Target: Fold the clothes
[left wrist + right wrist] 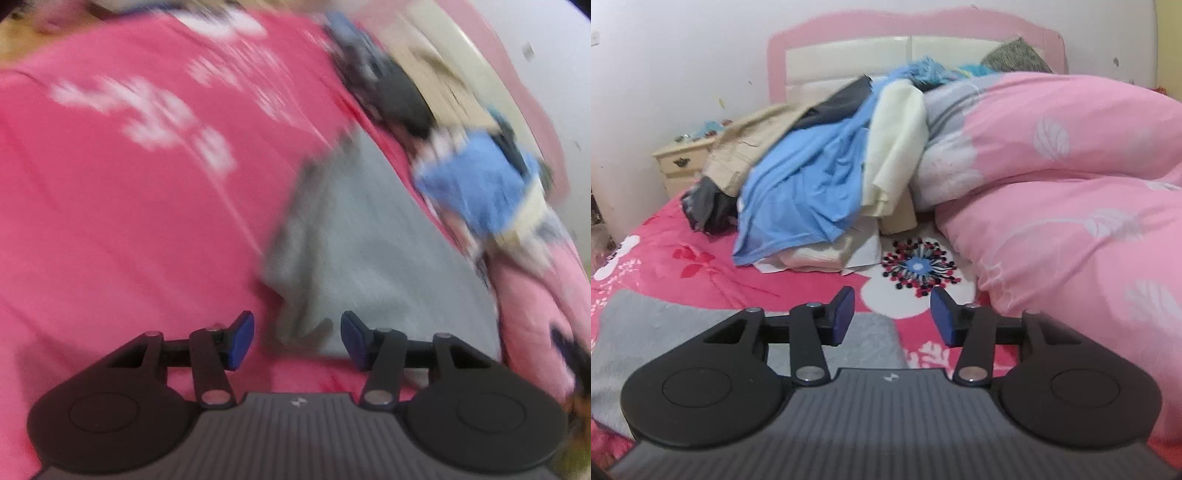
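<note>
- A bedroom: a bed with a pink headboard against a pale wall, its red floral bedspread serving as the work surface.
- The left gripper has its blue-padded jaws spread wide, with nothing between them; it hangs over a grey garment lying flat on the bedspread. That view is smeared with blur, so I cannot tell whether the pads touch the cloth.
- The right gripper is likewise spread wide and empty-handed, poised above the far edge of the same grey garment.
- Beyond it sits a heap of unfolded clothes: a light blue shirt on top, a cream piece just beside it, tan and dark ones behind.
- A bunched pink duvet rests against the heap's right side.
- A cream nightstand stands by the wall at left.
</note>
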A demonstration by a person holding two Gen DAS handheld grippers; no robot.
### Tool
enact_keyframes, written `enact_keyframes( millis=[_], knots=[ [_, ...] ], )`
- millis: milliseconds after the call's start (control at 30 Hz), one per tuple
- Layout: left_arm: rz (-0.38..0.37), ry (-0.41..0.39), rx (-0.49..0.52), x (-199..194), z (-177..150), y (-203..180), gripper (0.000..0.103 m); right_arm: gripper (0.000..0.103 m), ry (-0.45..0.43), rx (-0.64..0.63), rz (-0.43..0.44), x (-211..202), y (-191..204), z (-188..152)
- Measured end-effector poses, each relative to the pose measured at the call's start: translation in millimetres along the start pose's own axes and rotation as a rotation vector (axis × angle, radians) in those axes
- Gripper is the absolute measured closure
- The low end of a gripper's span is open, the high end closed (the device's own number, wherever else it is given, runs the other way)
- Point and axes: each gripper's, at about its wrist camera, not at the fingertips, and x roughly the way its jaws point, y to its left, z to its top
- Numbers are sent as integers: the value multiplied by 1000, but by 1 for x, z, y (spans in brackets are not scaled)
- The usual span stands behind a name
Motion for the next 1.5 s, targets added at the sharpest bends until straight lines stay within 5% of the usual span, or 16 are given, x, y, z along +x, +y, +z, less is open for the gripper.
enact_keyframes(
  millis=[133, 367, 467, 633, 800, 1033, 1267, 1500],
  knots=[
    [-21, -87, -8, -19, 13, -3, 51, 55, 71, 56, 27, -19, 7, -23],
    [-81, -15, 296, 41, 12, -92, 48, 65, 257, 86, 135, -8, 39, -78],
    [65, 11, 425, 84, 9, -113, 53, 66, 311, 12, 110, -5, 44, -98],
    [110, 15, 402, 98, 20, -112, 55, 66, 415, 27, -31, -4, 11, -124],
    [139, -10, 369, 90, 23, -120, 52, 66, 287, 18, -37, -32, 4, -100],
    [122, -100, 502, 81, 24, -147, 51, 80, 107, 25, 44, -29, 26, -54],
    [121, -128, 562, 126, 47, -154, 52, 93, 112, -5, 59, 57, 40, -42],
    [51, -122, 481, 152, 54, -125, 60, 103, 191, 78, 59, 144, -21, -52]
  ],
)
